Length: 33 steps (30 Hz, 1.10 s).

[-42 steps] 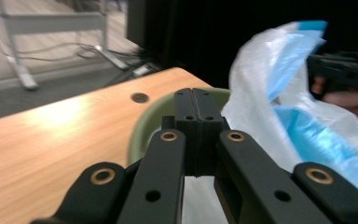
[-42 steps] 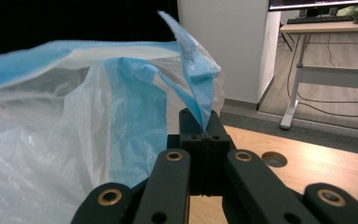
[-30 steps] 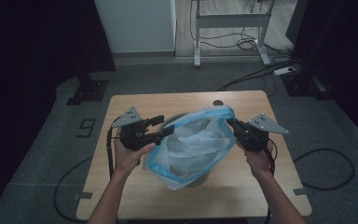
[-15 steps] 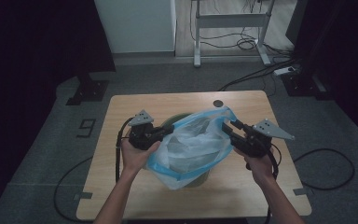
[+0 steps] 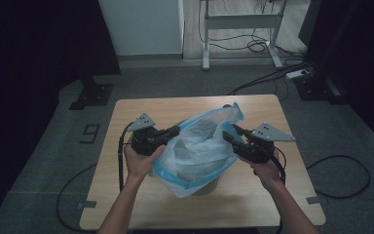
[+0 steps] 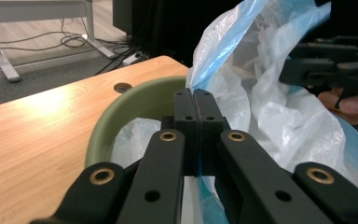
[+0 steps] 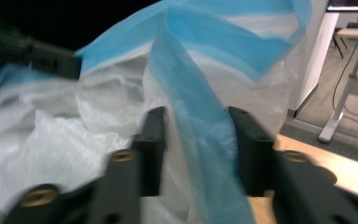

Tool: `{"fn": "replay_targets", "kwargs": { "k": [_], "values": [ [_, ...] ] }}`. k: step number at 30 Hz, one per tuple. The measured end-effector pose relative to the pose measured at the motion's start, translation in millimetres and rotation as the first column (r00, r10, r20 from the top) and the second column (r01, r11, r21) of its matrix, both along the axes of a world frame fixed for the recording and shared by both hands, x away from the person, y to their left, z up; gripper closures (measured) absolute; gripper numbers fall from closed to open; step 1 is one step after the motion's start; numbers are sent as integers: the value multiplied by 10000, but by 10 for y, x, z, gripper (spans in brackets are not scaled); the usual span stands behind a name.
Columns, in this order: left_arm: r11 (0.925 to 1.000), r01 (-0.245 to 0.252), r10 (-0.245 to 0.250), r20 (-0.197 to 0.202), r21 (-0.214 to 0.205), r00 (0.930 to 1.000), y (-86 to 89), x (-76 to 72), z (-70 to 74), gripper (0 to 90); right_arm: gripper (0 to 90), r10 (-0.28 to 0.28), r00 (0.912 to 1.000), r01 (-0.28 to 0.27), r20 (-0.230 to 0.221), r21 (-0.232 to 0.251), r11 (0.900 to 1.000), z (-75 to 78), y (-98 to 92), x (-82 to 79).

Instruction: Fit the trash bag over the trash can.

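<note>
A translucent white bag (image 5: 199, 146) with a blue rim sits in a green bin (image 5: 207, 187) on the wooden table (image 5: 136, 112). My left gripper (image 5: 175, 130) is at the bag's left edge. In the left gripper view, the left gripper (image 6: 194, 93) has its jaws pressed together on the blue rim, above the bin's rim (image 6: 121, 109). My right gripper (image 5: 229, 134) is at the bag's right edge. Its jaws have just been closing. In the right gripper view, the right gripper (image 7: 196, 116) still has its jaws apart, with the bag's blue band (image 7: 200, 135) hanging between them.
A round hole (image 6: 122, 87) is cut in the tabletop beyond the bin. On the floor behind the table are a white desk frame (image 5: 238, 29), cables and a power strip (image 5: 299, 74). A "9" marker (image 5: 91, 131) is on the floor to the left.
The left jaws have come together on the bag's left rim. The right jaws have let go of the right rim and now stand apart around it. Both hands stayed in place.
</note>
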<state>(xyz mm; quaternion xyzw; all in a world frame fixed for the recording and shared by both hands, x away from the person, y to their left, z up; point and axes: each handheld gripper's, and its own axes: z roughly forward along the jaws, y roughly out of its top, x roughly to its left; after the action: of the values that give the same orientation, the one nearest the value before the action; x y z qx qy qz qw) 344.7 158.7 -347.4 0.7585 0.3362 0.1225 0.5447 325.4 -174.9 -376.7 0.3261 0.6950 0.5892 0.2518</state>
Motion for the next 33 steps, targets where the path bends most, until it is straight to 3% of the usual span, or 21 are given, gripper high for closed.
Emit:
{"fn": "replay_targets", "kwargs": {
  "k": [2, 4, 10, 18, 25, 28, 33],
  "values": [
    [10000, -87, 87, 46, -31, 10000, 22, 14, 6, 897, 798, 83, 9998, -77, 186, -324, 9994, -5, 33, -7],
    [9997, -220, 220, 44, -115, 9997, 60, 36, 8, 898, 890, 121, 9995, -107, 284, -495, 9987, -8, 43, -6],
    [9963, -765, 761, -135, -390, 9970, 216, 163, -17, 897, 891, -639, 9980, 639, -20, -82, 9979, -19, -130, 129],
    [9916, -1235, 1185, -1131, -384, 9865, 361, 415, -206, 896, 891, -1300, 9879, 1300, -847, -58, 9915, -163, -239, 432],
    [9915, -1291, 1241, -1916, -141, 9736, 411, 522, -425, 896, 891, -1369, 9783, 1350, -1558, -228, 9906, -384, -173, 657],
    [9920, -1261, 1231, -2286, 14, 9657, 416, 549, -485, 895, 891, -1430, 9678, 1373, -2072, -419, 9896, -488, -162, 714],
    [9923, -1230, 1233, -2551, 173, 9590, 414, 568, -560, 895, 891, -1244, 9593, 1182, -2537, -398, 9922, -597, -148, 753]
  ]
}}
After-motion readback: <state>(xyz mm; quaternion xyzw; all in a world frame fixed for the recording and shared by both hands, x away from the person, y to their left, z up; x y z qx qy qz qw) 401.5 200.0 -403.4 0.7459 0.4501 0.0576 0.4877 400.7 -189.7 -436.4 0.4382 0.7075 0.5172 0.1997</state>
